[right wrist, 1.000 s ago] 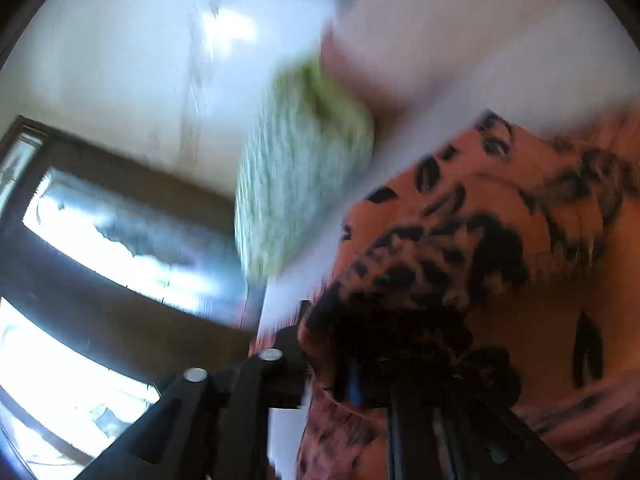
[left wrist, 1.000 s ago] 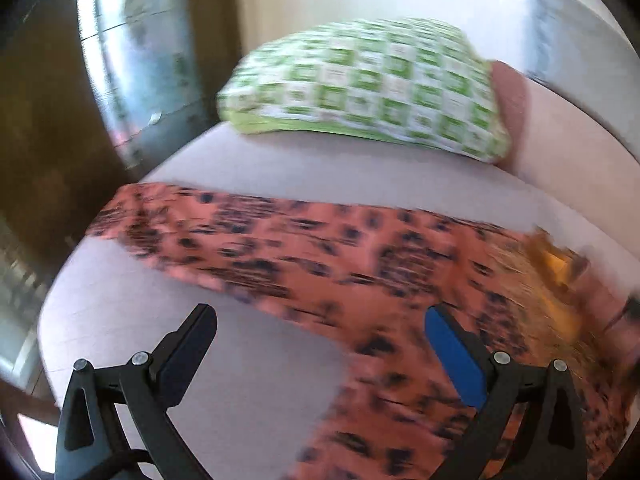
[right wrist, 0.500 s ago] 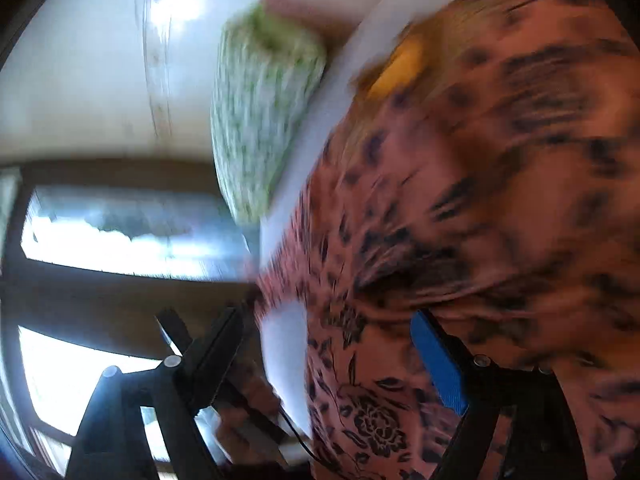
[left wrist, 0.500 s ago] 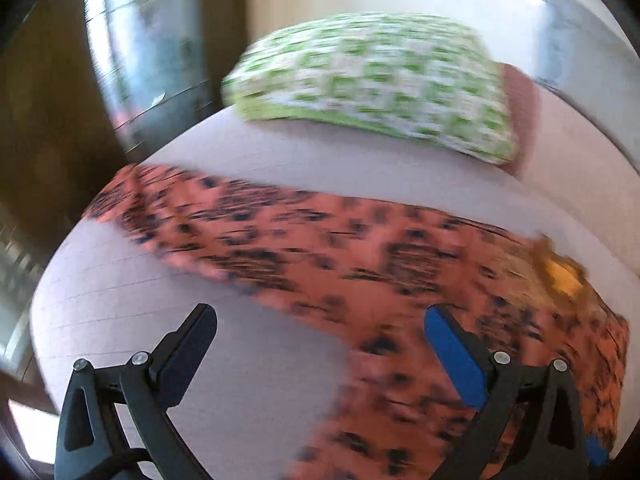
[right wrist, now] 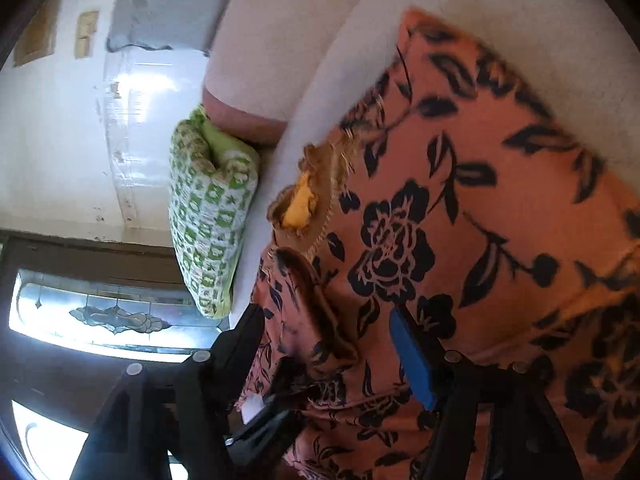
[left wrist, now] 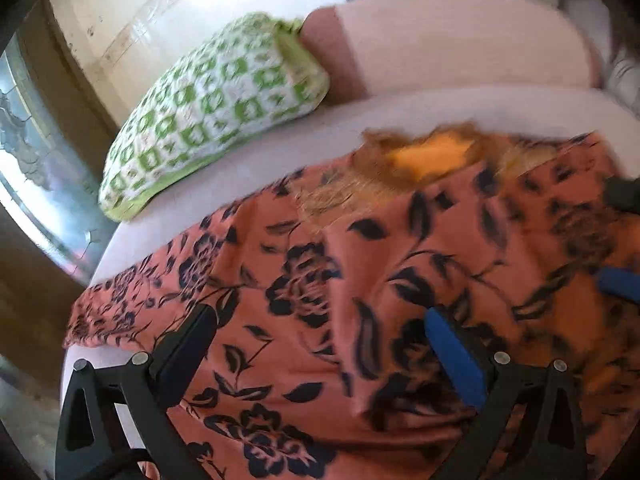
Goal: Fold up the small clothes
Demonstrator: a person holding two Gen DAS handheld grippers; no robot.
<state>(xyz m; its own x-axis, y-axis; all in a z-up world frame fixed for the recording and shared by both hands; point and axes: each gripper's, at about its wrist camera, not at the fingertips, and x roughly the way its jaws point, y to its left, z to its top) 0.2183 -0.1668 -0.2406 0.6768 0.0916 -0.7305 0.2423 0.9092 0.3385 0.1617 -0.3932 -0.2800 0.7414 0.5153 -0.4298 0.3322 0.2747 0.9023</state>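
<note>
A salmon-orange garment with a black flower print (left wrist: 320, 280) lies spread on the pale sofa seat (left wrist: 328, 136); its brown neckline with a yellow inside (left wrist: 432, 152) faces the backrest. My left gripper (left wrist: 316, 336) is open just above the cloth, near its lower middle, holding nothing. The right gripper's blue pad shows at the right edge (left wrist: 618, 284). In the right wrist view the garment (right wrist: 460, 208) fills the right side, with the neckline (right wrist: 304, 200) at centre. My right gripper (right wrist: 324, 332) is open over a folded edge of the cloth.
A green-and-white checked pillow (left wrist: 212, 108) lies at the sofa's far left end, against the pink backrest (left wrist: 460, 40). It also shows in the right wrist view (right wrist: 208, 216). A stained-glass window (right wrist: 112, 316) and a dark wooden frame stand beyond the sofa's end.
My right gripper opened and let go of the garment, which now lies flat. My left gripper moved right and forward over the cloth.
</note>
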